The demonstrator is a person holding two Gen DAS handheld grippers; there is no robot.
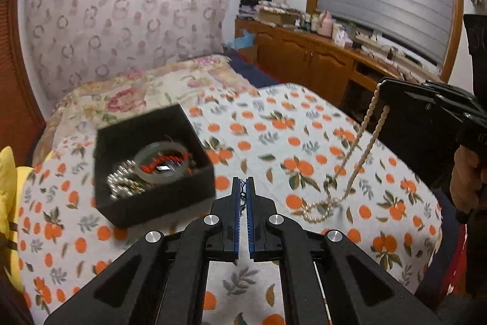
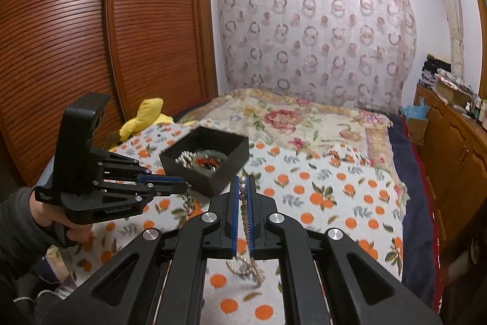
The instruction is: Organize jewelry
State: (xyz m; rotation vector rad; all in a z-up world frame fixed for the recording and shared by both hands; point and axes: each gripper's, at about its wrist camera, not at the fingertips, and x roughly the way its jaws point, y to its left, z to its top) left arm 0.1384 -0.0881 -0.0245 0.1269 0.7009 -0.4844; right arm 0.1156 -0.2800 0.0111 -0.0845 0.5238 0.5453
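An open black box [image 1: 152, 163] sits on the orange-print bedspread, holding a green bangle [image 1: 161, 157], red beads and silver beads; it also shows in the right wrist view [image 2: 207, 162]. My left gripper [image 1: 243, 183] is shut on a thin dark chain [image 1: 242, 197], just right of the box; it shows from the side in the right wrist view [image 2: 182, 186]. My right gripper [image 2: 243, 183] is shut on a pearl necklace [image 2: 245, 221], which hangs from the right gripper [image 1: 384, 92] down to the bed, its pearl necklace [image 1: 359, 148] lower end coiled on the spread.
A floral quilt [image 2: 304, 118] covers the far bed. A yellow plush toy [image 2: 146, 118] lies at the left edge by a wooden wardrobe [image 2: 91, 35]. A wooden sideboard [image 1: 319, 57] with clutter runs along the right under a window.
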